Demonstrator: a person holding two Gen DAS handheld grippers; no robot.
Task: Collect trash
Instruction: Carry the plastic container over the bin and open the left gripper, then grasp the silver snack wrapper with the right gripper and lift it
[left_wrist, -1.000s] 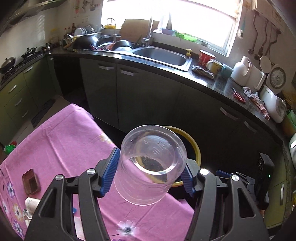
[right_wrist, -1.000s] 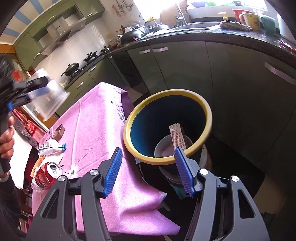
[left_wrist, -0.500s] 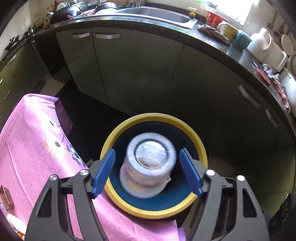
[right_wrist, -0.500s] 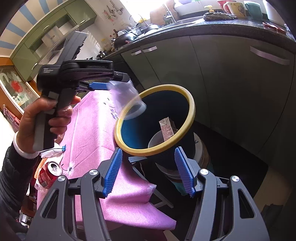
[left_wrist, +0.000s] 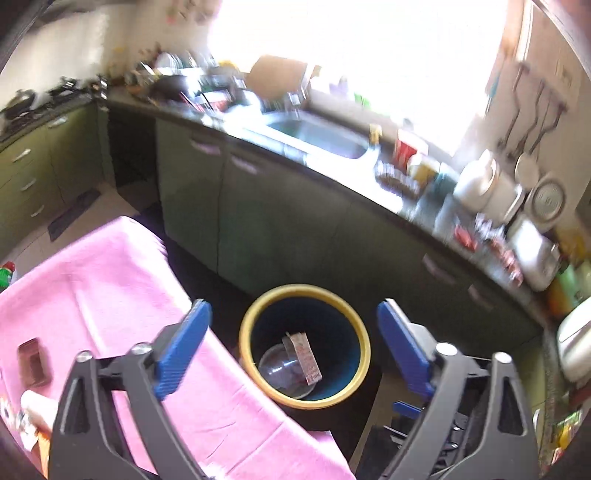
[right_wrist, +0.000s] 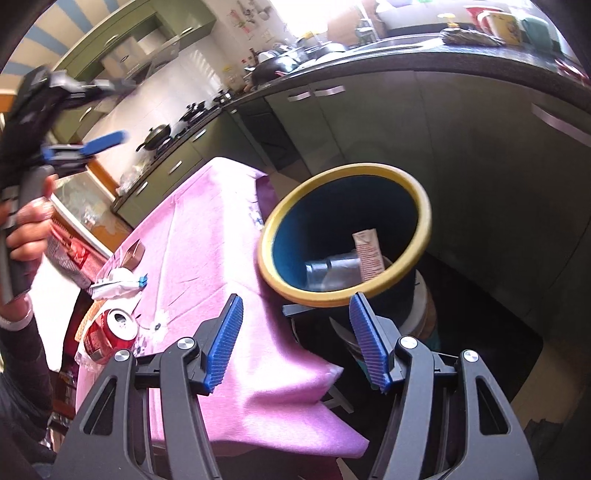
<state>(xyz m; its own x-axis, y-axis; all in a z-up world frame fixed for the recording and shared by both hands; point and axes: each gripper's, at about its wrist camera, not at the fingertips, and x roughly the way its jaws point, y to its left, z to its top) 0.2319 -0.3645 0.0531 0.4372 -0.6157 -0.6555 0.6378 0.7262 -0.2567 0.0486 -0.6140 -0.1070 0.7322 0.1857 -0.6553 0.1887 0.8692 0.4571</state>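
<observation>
The blue trash bin with a yellow rim (left_wrist: 364, 341) (right_wrist: 369, 168) stands beside the pink-clothed table (left_wrist: 92, 288) (right_wrist: 207, 229). Inside it lie a clear plastic cup (left_wrist: 282, 373) (right_wrist: 332, 271) and a small carton (left_wrist: 304, 352) (right_wrist: 367, 253). My left gripper (left_wrist: 293, 308) hovers above the bin, its jaws opening wide with nothing between them. In the right wrist view the left gripper (right_wrist: 118, 110) is up at the left in a person's hand (right_wrist: 29, 229). My right gripper (right_wrist: 295, 301) stands open and empty just before the bin's near rim.
On the table lie a crushed red can (right_wrist: 110, 330), a white wrapper (right_wrist: 114, 284) and a small brown tin (left_wrist: 33, 360) (right_wrist: 131, 254). Green cabinets (left_wrist: 280, 236) under a dark counter with a sink (left_wrist: 321, 134) run behind the bin.
The left gripper carried the clear cup over the bin and let it go; the cup now lies inside. The left gripper has pulled up and back with wider jaws. The right gripper stayed put.
</observation>
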